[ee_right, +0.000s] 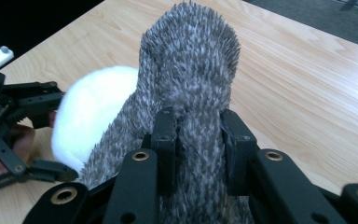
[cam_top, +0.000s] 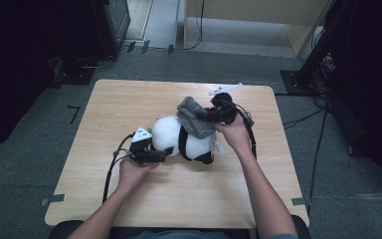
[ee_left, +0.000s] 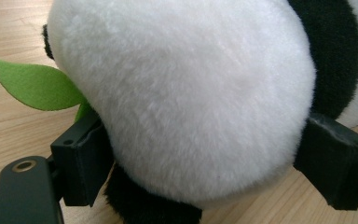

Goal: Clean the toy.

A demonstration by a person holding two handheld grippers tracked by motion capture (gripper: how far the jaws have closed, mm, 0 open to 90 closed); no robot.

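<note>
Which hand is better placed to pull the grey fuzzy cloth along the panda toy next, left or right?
Right. The right tool is already shut on the grey fuzzy cloth draped over the plush panda. The left tool grips the panda's white body, steadying it on the table.

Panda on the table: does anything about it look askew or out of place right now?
Nothing damaged. The plush panda lies on its side on the table, not sitting up. The left hand-held gripper clamps its white body, while the right hand-held gripper pinches a grey fuzzy cloth draped loosely and crookedly over it.
</note>
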